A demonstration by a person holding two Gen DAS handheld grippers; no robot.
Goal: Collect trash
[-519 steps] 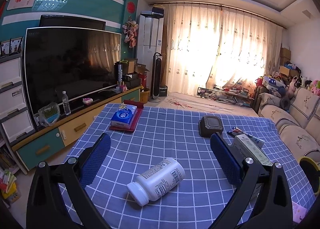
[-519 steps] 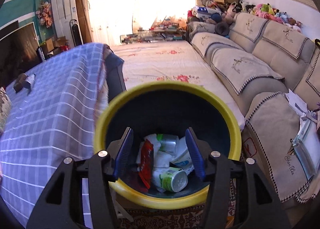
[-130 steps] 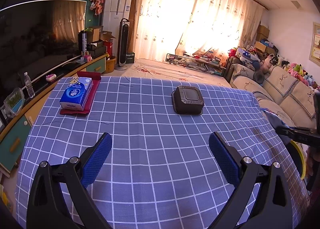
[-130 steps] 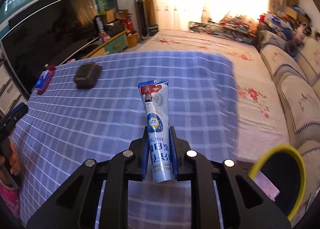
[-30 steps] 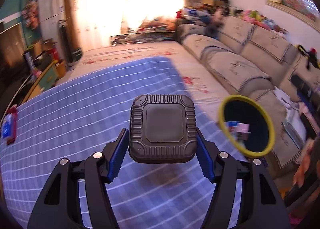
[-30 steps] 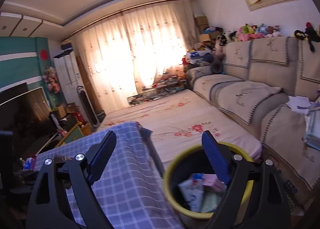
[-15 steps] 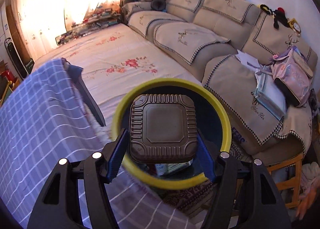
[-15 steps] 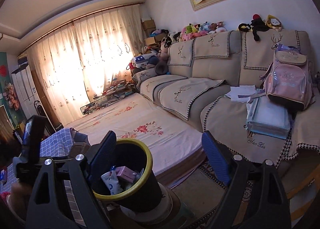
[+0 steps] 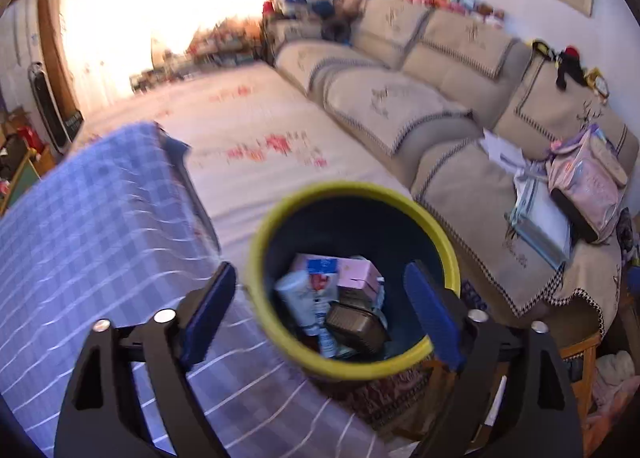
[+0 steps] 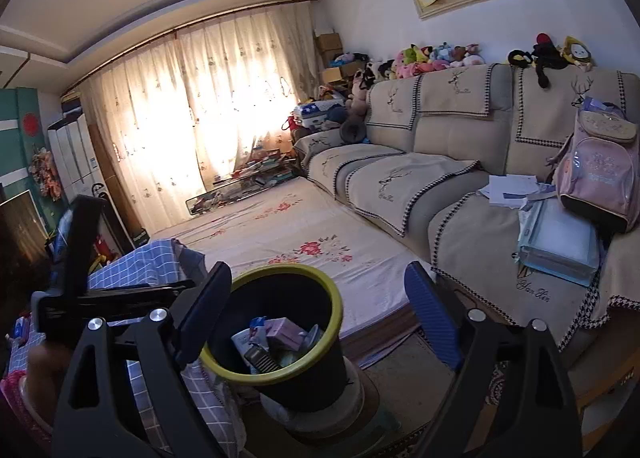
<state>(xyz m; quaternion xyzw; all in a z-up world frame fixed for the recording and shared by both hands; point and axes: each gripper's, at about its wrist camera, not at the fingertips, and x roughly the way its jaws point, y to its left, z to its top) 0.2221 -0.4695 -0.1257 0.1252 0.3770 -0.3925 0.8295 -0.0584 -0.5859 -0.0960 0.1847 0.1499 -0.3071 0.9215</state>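
A dark bin with a yellow-green rim (image 9: 434, 218) stands beside the table. It holds several pieces of trash, among them a dark ribbed square box (image 9: 356, 328), a pink carton (image 9: 356, 274) and a white tube (image 9: 304, 298). My left gripper (image 9: 320, 298) is open and empty, right above the bin. My right gripper (image 10: 320, 306) is open and empty, farther back and higher, with the bin (image 10: 328, 298) in front of it. The ribbed box (image 10: 262, 360) shows inside the bin there too. The left gripper's black body (image 10: 80, 258) shows at the left of the right wrist view.
The table with a blue checked cloth (image 9: 80, 238) is left of the bin. A beige sofa (image 9: 460, 138) runs along the right, with a pink backpack (image 9: 588, 182) and papers (image 10: 556, 234) on it. A floral carpet (image 10: 296, 234) lies between table and sofa.
My left gripper has opened and let go of the ribbed box, which has dropped into the bin. The left gripper has pulled back a little. The right gripper has barely moved.
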